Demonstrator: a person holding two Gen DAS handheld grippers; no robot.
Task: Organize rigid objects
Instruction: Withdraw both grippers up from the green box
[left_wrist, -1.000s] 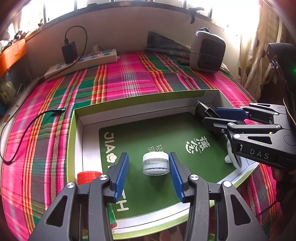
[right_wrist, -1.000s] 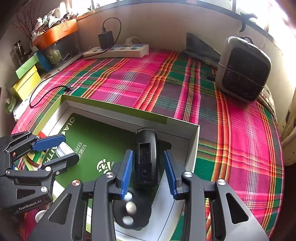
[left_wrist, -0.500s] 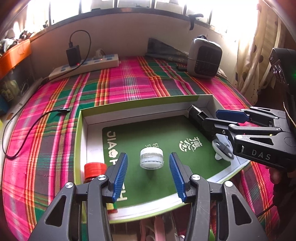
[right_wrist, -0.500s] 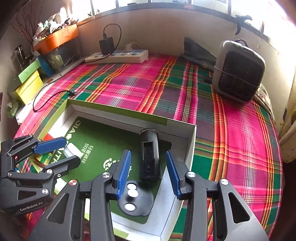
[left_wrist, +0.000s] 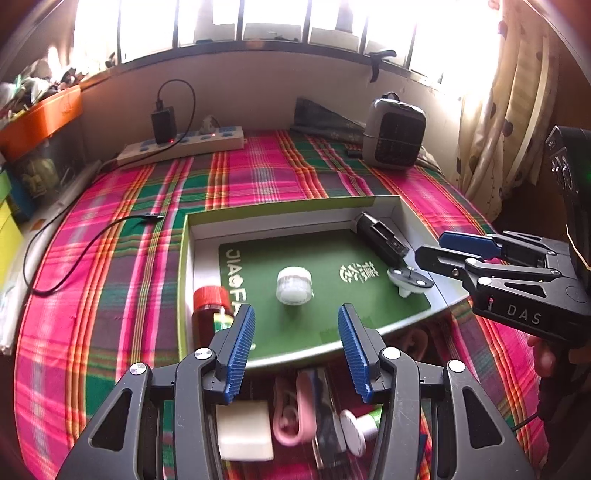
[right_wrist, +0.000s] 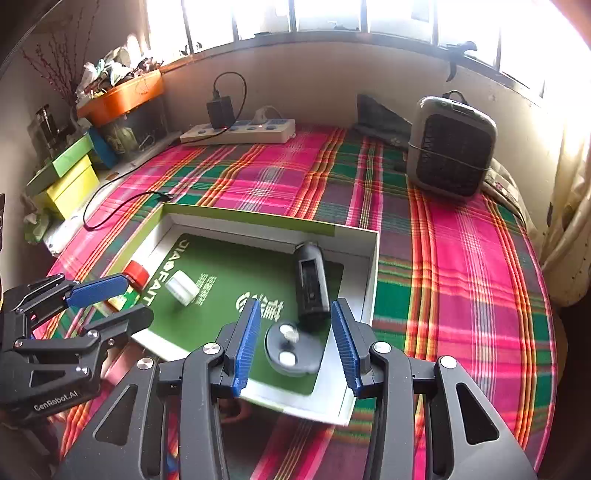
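A shallow box (left_wrist: 295, 206) with a green floor lies on the plaid cloth. In it are a white jar (left_wrist: 293, 286), a red-capped bottle (left_wrist: 211, 301) at the left wall, a black device (left_wrist: 380, 238) and a dark round disc (left_wrist: 408, 278) at the right. My left gripper (left_wrist: 295, 317) hangs open just short of the jar, with nothing between its pads. My right gripper (right_wrist: 295, 314) is open above the disc (right_wrist: 291, 349), the black device (right_wrist: 312, 284) just beyond its tips. Each gripper also shows in the other's view: right gripper (left_wrist: 430, 245), left gripper (right_wrist: 138, 301).
Below the box's near edge lie a white block (left_wrist: 243, 434), a pink item (left_wrist: 291, 417) and a white spool (left_wrist: 356, 428). A power strip (left_wrist: 181, 146) and a small heater (left_wrist: 393, 134) stand at the back. A black cable (left_wrist: 92, 240) trails left. Coloured boxes (right_wrist: 66, 177) sit far left.
Both grippers drew back and upward from the box. The jar and the black device, earlier between the fingers, now lie ahead of the tips. Both jaws widened a little.
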